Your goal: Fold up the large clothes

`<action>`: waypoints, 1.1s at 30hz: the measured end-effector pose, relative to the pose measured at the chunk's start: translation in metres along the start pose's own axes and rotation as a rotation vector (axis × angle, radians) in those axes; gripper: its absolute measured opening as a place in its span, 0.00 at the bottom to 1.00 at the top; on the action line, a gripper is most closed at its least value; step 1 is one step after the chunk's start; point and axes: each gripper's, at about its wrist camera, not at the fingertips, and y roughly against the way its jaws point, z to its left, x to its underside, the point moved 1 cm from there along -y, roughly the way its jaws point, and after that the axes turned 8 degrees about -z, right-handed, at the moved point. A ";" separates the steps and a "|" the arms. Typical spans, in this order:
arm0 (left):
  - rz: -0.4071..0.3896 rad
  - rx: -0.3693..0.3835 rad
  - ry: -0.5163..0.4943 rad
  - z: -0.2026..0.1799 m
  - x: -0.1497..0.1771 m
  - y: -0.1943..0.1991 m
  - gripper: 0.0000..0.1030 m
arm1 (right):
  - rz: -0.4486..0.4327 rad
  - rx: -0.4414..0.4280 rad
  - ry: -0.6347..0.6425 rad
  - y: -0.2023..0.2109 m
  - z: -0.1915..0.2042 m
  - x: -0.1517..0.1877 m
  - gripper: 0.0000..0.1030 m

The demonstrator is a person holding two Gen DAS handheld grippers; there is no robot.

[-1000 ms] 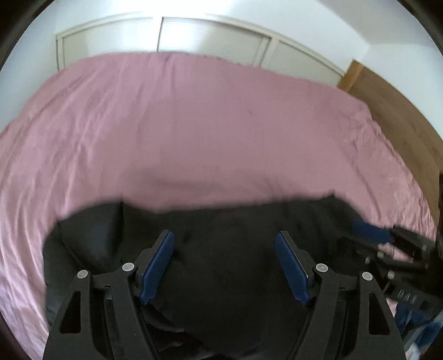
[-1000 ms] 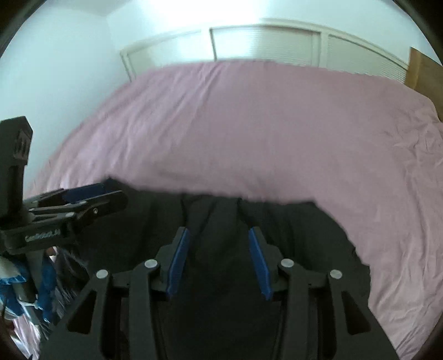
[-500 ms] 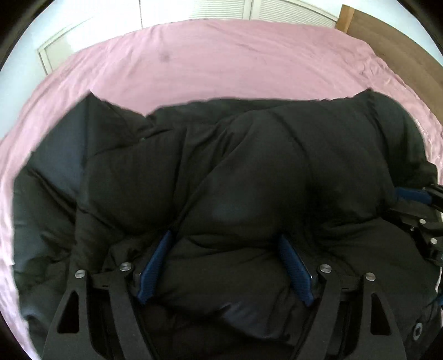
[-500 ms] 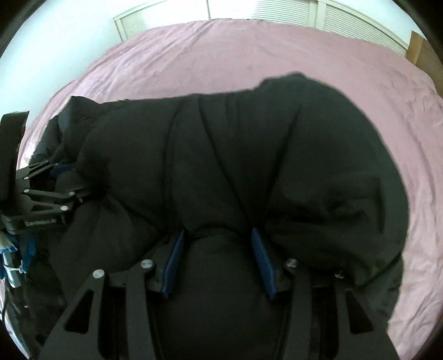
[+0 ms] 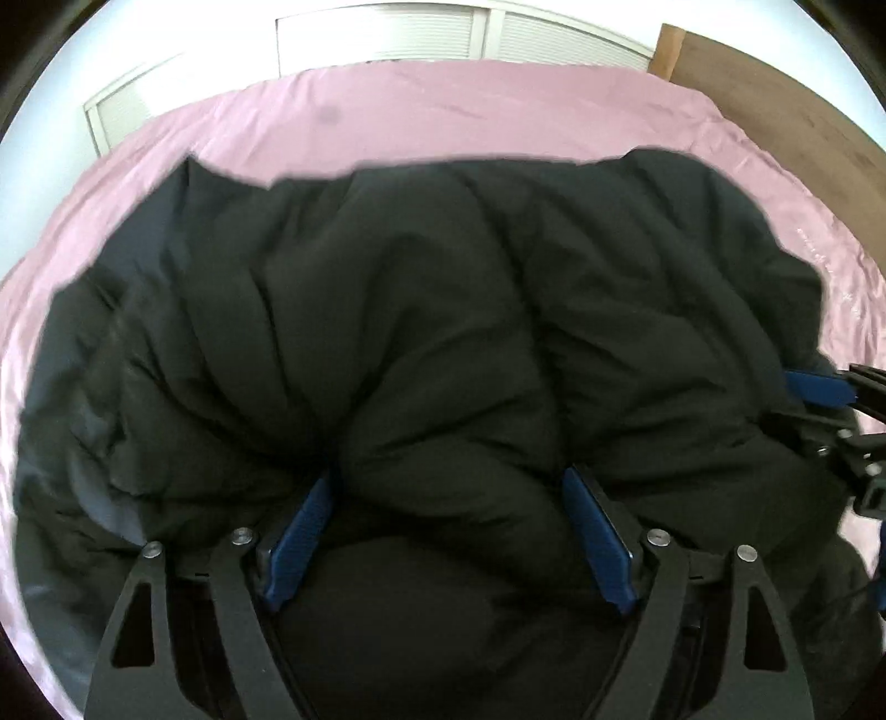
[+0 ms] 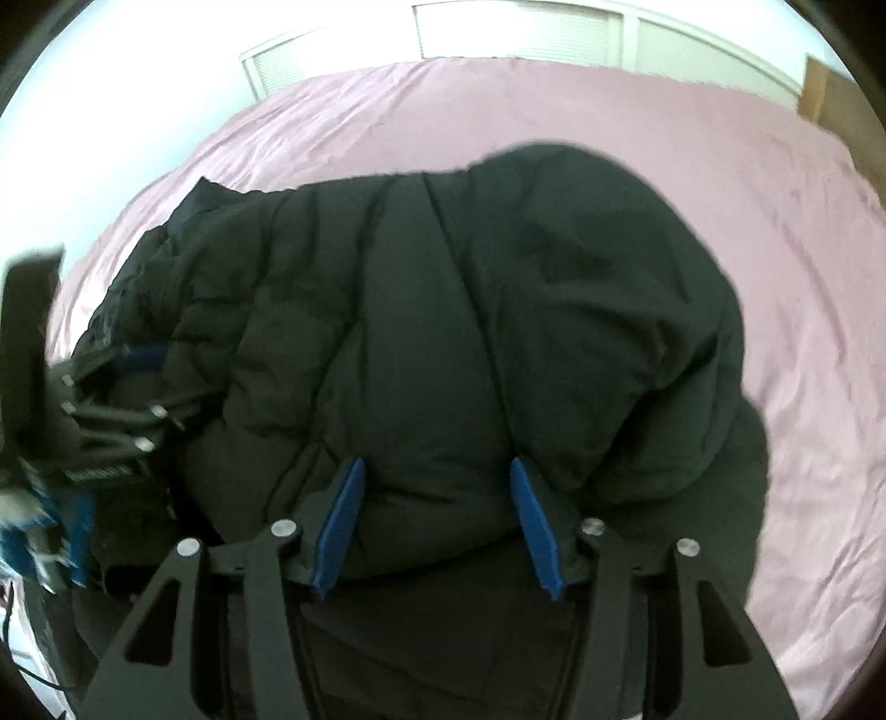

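A black puffer jacket point(image 5: 443, 304) lies bunched on the pink bed sheet point(image 5: 443, 111), filling most of both views. My left gripper point(image 5: 447, 477) points down into it, jaws opening. A thick fold of the jacket still swells between the blue pads and touches both. My right gripper point(image 6: 436, 462) stands the same way on the jacket point(image 6: 470, 304), jaws opening, with a padded roll filling the gap. The right gripper's blue pad point(image 5: 814, 386) shows at the left view's right edge. The left gripper's pad point(image 6: 141, 354) shows at the right view's left edge.
The pink sheet point(image 6: 554, 111) spreads bare beyond the jacket to the far side and to the right. White louvred doors point(image 5: 387, 33) line the wall behind the bed. A wooden panel point(image 5: 775, 111) stands at the far right corner.
The jacket hung low before the bed a second ago. Both grippers have come forward and down, and it now lies spread on the sheet. Both pairs of jaws stand wider.
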 end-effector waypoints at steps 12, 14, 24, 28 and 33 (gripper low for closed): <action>0.041 -0.037 0.003 -0.004 0.006 -0.032 0.90 | 0.018 0.038 0.003 -0.039 -0.005 0.021 0.54; 0.058 -0.042 0.009 -0.005 0.001 -0.025 0.90 | 0.033 0.042 -0.003 -0.037 -0.004 0.019 0.54; -0.002 -0.033 0.062 -0.005 0.002 0.053 0.89 | 0.071 0.027 -0.056 0.011 -0.005 0.018 0.58; 0.058 -0.047 0.092 -0.002 0.014 0.052 0.88 | 0.102 0.046 -0.088 0.011 0.003 0.022 0.58; 0.027 -0.018 0.110 -0.007 0.007 0.085 0.88 | 0.083 0.028 -0.116 0.046 0.009 0.026 0.58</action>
